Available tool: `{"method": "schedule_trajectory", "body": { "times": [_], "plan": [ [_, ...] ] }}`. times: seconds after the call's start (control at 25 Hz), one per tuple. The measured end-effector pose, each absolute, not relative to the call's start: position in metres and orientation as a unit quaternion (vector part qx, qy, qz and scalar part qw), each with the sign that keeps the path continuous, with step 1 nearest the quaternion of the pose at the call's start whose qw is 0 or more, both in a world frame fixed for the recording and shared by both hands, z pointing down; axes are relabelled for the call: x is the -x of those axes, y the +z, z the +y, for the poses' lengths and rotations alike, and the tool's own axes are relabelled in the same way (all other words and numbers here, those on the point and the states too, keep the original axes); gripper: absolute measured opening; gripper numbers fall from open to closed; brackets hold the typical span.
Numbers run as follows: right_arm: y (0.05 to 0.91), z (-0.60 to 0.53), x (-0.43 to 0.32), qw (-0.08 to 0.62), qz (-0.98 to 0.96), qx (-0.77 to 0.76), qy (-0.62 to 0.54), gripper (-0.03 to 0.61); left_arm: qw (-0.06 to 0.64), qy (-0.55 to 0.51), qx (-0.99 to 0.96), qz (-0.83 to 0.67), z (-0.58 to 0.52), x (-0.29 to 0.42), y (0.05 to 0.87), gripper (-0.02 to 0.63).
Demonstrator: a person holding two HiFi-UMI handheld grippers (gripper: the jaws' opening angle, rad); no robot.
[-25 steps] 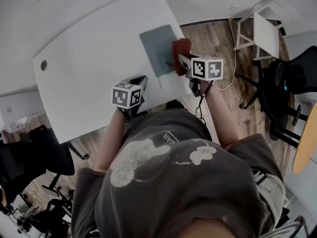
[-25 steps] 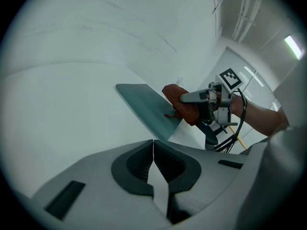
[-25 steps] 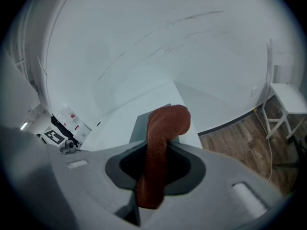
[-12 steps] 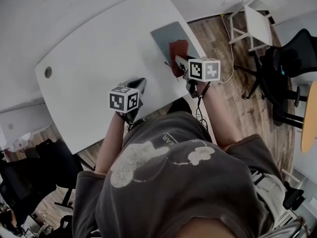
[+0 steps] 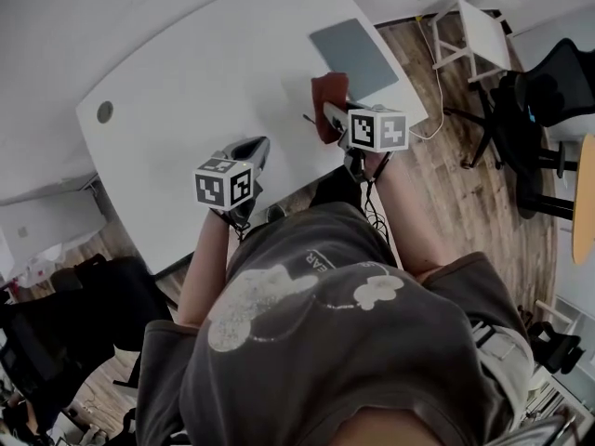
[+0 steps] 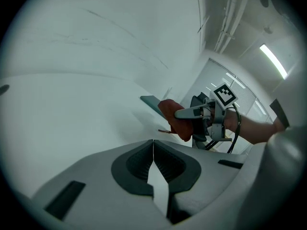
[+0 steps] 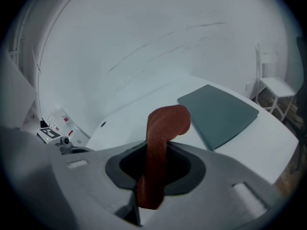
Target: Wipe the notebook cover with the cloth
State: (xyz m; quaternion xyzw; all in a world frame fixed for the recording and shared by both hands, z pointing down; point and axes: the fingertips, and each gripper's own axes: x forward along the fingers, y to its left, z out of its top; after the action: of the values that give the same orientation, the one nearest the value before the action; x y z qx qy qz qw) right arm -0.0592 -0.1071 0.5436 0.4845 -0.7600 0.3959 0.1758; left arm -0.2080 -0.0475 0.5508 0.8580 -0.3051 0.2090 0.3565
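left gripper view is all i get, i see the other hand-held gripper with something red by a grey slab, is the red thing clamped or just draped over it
Observer: Clamped. In the right gripper view, the right hand-held gripper has its jaws shut on the red cloth, which rises between them and curls over at the top.
Operator: ok, anything lying on that grey slab
Observer: No. It is the notebook, lying flat and closed with its cover bare. The cloth's curled end shows beside the notebook's near corner, but I cannot tell whether it touches.
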Motion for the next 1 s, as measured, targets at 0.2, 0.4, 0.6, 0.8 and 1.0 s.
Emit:
{"method": "schedule_trajectory", "body": {
  "times": [0.2,0.4,0.6,0.8,1.0],
  "plan": [
    [0.545,-0.061,0.094,0.173,-0.749,-0.5,0.398,0.083,0.35,0.201,-0.865,-0.299,-0.02,0.248,0.546,-0.006],
    [0.539,-0.023,0.106,0.166,-0.736,-0.522,0.398,0.083,0.336,0.193,-0.875,-0.29,-0.003,0.268,0.534,-0.006],
    [0.538,0.008,0.102,0.141,-0.717,-0.547,0.408,0.082,0.303,0.196,-0.89,-0.28,0.008,0.262,0.522,-0.006],
    [0.542,0.033,0.091,0.132,-0.713,-0.551,0.413,0.083,0.302,0.199,-0.892,-0.271,0.021,0.246,0.521,-0.006],
    [0.545,0.051,0.079,0.123,-0.704,-0.56,0.418,0.083,0.303,0.2,-0.894,-0.264,0.032,0.24,0.521,-0.006]
  ]
}}
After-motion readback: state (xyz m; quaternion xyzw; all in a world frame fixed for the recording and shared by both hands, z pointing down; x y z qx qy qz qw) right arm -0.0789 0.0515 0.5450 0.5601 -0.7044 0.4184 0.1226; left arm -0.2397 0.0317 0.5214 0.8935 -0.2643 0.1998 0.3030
